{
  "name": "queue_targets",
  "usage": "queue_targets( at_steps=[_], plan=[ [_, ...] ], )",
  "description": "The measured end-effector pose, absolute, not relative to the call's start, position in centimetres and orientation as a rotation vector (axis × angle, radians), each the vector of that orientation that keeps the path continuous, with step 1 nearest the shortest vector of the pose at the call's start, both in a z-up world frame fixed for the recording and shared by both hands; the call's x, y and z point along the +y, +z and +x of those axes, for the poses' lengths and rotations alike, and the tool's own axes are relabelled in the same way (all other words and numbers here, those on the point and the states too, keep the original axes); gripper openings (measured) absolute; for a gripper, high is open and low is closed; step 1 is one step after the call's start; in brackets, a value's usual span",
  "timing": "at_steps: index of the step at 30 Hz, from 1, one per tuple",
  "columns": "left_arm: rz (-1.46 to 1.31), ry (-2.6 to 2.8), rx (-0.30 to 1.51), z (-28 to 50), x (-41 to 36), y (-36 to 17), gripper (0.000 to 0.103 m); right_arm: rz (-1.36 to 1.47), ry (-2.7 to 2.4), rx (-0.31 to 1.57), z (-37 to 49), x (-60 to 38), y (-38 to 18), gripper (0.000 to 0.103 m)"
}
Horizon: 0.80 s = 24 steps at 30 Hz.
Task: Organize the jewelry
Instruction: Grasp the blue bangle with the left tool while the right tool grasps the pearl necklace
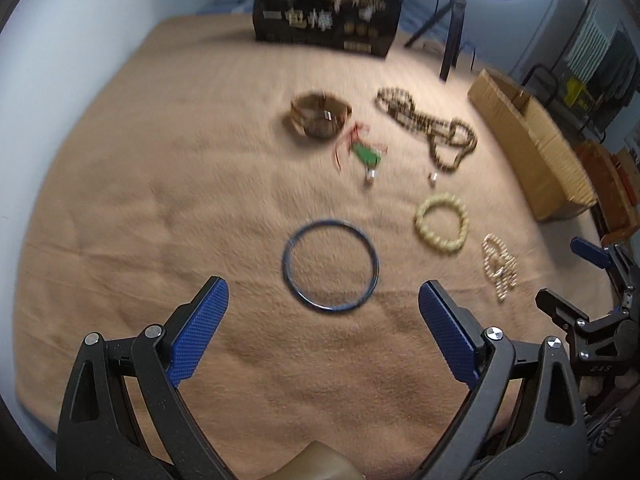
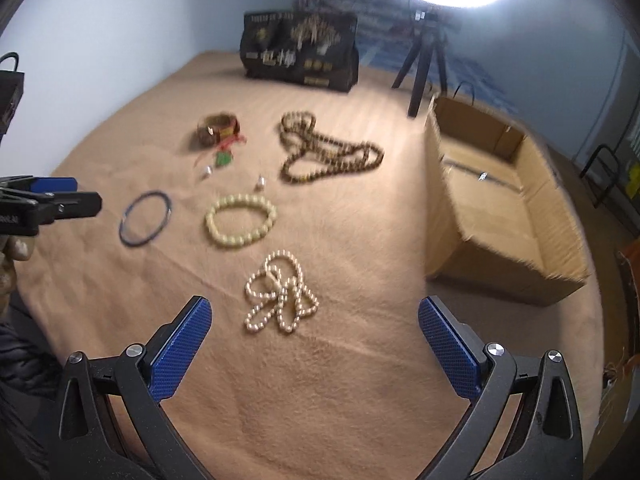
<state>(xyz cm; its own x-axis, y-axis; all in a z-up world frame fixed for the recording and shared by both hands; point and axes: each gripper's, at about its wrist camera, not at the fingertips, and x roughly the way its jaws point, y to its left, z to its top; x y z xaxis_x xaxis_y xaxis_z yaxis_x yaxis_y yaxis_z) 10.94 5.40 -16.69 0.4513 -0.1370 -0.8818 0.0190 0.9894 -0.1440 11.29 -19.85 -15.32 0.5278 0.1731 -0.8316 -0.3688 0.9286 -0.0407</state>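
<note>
1. Left gripper (image 1: 323, 328) hangs over the tan blanket (image 1: 160, 200), blue pads spread wide, gripping nothing.
2. Just ahead of its tips lies the blue bangle (image 1: 330, 265), flat on the blanket, untouched.
3. Right gripper (image 2: 315, 344) is likewise spread wide and empty.
4. The pearl necklace (image 2: 280, 294) sits heaped just beyond its fingertips, no contact.
5. Farther out: cream bead bracelet (image 2: 241, 220), brown bead necklace (image 2: 326, 152), woven brown bangle (image 2: 218, 128).
6. Cardboard box (image 2: 496, 216) stands at the right, open-topped.
</note>
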Motion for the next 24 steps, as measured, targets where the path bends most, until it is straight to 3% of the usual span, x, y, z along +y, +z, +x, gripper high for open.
queue_targets(
  at_steps=[9,24],
  plan=[
    [-0.107,-0.059,1.176,13.2,4.5,-20.5,0.098,-0.226,0.312,1.025,12.6,-19.8,-17.5,0.103],
    [-0.027,0.001,1.177,15.4,3.1,-22.2,0.098,-0.239,0.341,1.087,13.8,-18.2,-19.0,0.103]
  ],
)
